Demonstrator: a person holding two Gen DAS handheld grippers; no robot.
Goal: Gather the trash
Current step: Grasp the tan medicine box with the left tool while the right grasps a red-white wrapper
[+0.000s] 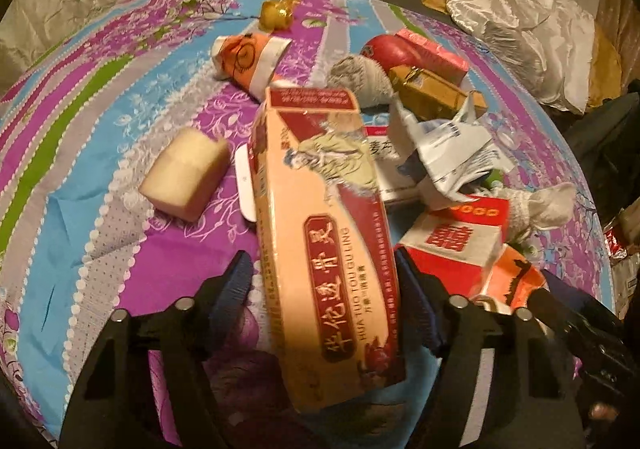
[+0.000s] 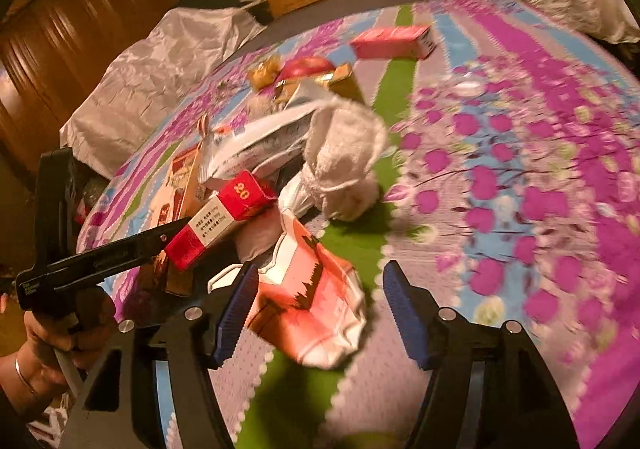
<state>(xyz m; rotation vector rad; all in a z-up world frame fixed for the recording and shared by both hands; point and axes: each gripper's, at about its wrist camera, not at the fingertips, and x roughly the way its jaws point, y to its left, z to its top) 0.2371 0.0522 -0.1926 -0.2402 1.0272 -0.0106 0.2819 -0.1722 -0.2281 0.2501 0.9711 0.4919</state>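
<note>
Two wrist views over a bed covered by a floral striped quilt [image 1: 100, 177], with trash heaped toward the right of the left-wrist view. The left gripper [image 1: 324, 281] is pressed together on a long peach-and-red medicine box [image 1: 320, 217], its blue pads bearing on the box's two long sides near the near end; the box juts forward along the fingers and appears lifted clear of the quilt, though its underside is hidden. The right gripper [image 2: 316, 301] stands spread with nothing pinched; a crumpled orange-and-white wrapper [image 2: 308, 297] lies between its fingers, against the left pad, apart from the right one. Remaining trash: a red-and-white cigarette pack [image 2: 224, 217] just beyond the wrapper, crumpled white paper [image 1: 448, 145], a knotted grey cloth bundle [image 2: 344, 161], a gold carton [image 1: 432, 93], a red box [image 2: 392, 41] at the far side, an orange tube [image 1: 248, 57], a gold foil wrapper [image 1: 276, 13] and a cream-coloured block [image 1: 184, 173] to the left, well apart from the heap. No bin shows in either view. To carry the box well, keep the squeeze even, since a grip near one end lets a long carton pivot and droop. For the wrapper, centre the fingers over its bulk and lower them close to the quilt before closing, so that thin foil is not merely pushed aside and quilt fabric is not caught.
</note>
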